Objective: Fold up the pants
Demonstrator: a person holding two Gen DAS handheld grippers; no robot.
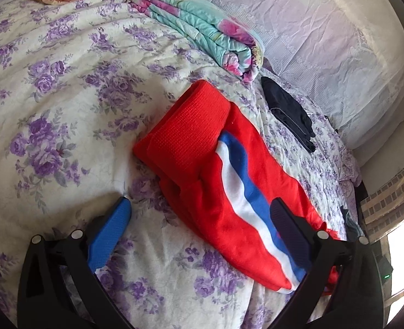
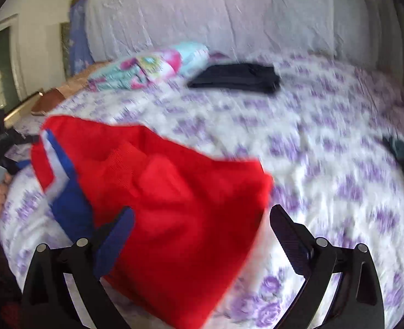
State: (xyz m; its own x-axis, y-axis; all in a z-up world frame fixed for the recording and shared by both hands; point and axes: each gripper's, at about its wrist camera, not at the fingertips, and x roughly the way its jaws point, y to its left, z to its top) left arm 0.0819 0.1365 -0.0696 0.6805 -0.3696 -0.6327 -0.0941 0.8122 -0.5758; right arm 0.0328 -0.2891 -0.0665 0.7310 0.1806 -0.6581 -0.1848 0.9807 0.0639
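Pants, red fleece with a blue-and-white stripe [image 1: 223,181], lie folded over at centre frame on your floral bedspread [image 1: 64,109]. Both left gripper [image 1: 200,219] and right gripper [image 2: 202,224] fingers gape empty; perhaps one tidy-up fold remains.

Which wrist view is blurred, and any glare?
Right wrist view: motion-smeared, red pants and floral bedspread soft, though the right gripper stays sharp. Left wrist view: crisp on red pants; blown-out window glare at lower right edge; fisheye bending in both.
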